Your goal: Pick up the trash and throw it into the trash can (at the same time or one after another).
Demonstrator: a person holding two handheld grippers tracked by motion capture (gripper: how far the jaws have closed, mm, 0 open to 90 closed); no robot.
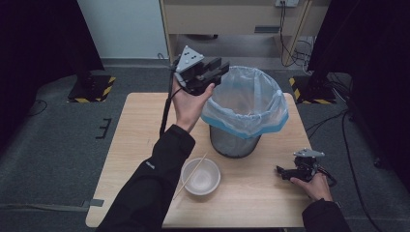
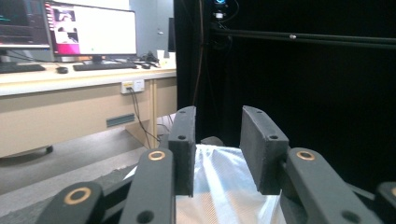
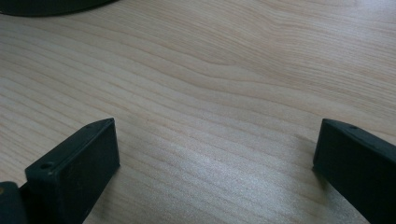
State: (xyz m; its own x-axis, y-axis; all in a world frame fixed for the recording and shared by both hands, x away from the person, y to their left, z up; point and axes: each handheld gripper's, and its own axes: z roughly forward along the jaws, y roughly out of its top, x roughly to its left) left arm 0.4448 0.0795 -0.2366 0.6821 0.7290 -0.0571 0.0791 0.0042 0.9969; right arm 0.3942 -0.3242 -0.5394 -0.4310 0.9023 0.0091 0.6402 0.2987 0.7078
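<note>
Left gripper (image 1: 212, 72) fingers (image 2: 184, 140) parted, nothing between, bin (image 1: 246, 104) just beyond and below tips; drop judged done. Bowl (image 1: 200, 176) with chopstick (image 1: 191, 176) left on worktop (image 1: 135, 125). Right gripper (image 1: 285, 173) fingers released, resting idle

The waste bin (image 1: 235, 140) shows its mesh wall at the lower part alone — the plastic liner (image 1: 246, 104) folds over the rim and covers the rest, and the liner's inside is too pale and creased to tell what lies in it. In the left gripper view the liner (image 2: 219, 186) is cut off at the 6 o'clock edge. The bowl (image 1: 200, 176) looks empty, though glare blurs its bottom; the stick (image 1: 191, 176) across its rim at 9 o'clock is too thin to name surely. The right gripper (image 1: 290, 172) is partly covered by the hand (image 1: 316, 186) — its jaws are too small to read there.
</note>
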